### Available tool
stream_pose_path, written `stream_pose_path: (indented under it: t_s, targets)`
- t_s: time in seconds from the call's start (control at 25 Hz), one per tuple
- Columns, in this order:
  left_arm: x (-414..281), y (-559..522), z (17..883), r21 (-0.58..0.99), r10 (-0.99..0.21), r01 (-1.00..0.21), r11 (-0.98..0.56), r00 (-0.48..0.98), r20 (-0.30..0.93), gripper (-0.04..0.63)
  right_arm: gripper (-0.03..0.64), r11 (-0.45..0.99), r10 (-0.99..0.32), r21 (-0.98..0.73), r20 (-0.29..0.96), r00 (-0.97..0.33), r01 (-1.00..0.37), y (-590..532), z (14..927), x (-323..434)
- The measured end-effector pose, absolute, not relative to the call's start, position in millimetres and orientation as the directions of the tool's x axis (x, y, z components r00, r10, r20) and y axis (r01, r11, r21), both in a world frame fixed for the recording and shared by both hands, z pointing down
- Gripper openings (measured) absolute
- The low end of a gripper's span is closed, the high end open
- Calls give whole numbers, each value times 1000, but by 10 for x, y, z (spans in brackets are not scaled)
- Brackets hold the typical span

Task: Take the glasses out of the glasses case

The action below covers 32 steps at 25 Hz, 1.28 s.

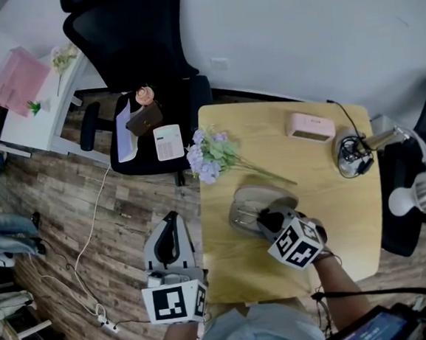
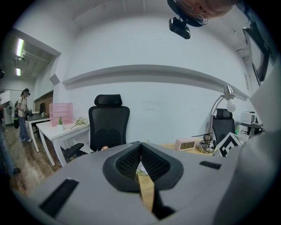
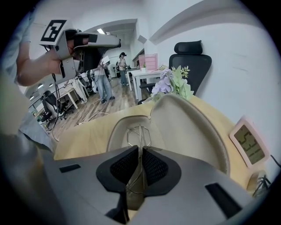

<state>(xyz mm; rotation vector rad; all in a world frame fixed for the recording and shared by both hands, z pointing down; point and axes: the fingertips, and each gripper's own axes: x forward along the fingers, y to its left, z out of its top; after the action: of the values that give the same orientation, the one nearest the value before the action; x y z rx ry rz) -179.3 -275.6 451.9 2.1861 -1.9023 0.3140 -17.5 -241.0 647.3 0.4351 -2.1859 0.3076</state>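
An open beige glasses case [image 1: 247,199] lies in the middle of the wooden table [image 1: 350,213]. In the right gripper view its lid [image 3: 189,127] stands up at the right and its tray [image 3: 115,132] lies at the left. Thin wire-framed glasses [image 3: 139,133] rise out of the tray. My right gripper [image 3: 140,148] is shut on their frame, the wire pinched between the pads; in the head view this gripper [image 1: 267,217] points down into the case. My left gripper [image 1: 171,219] hangs off the table's left edge over the floor. Its jaws [image 2: 140,145] are shut with nothing in them.
A bunch of artificial flowers [image 1: 210,155] lies just behind the case. A pink clock [image 1: 311,126] and a desk lamp's base [image 1: 354,155] stand at the table's far right. A black office chair [image 1: 146,82] with small items stands behind the table. Cables [image 1: 87,250] run over the floor at left.
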Motion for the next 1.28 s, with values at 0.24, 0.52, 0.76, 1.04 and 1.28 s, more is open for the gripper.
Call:
stream_pose_path:
  t_s: [0.24, 0.52, 0.76, 1.04, 1.28]
  targets:
    - [-1790, -2754, 4472, 28, -945, -990, -136, 139, 297, 6, 43, 907, -226, -48, 783, -580, -418, -2445, 6378, -200]
    - [-1746, -2748, 4391, 22, -948, -989, -148, 148, 280, 6, 38, 895, -288, -7, 755, -589, -446, -2548, 6234, -181]
    - [-1713, -2744, 4306, 14, -951, -987, -161, 159, 266, 6, 35, 875, -349, 28, 729, -589, -483, -2623, 6125, -146]
    - [-1673, -2743, 4161, 4, -954, -983, -183, 178, 239, 6, 35, 839, -440, 75, 678, -589, -540, -2754, 5864, -97]
    - [-1618, -2732, 4015, -7, -958, -979, -205, 199, 205, 6, 35, 793, -517, 100, 633, -577, -601, -2832, 5604, -9]
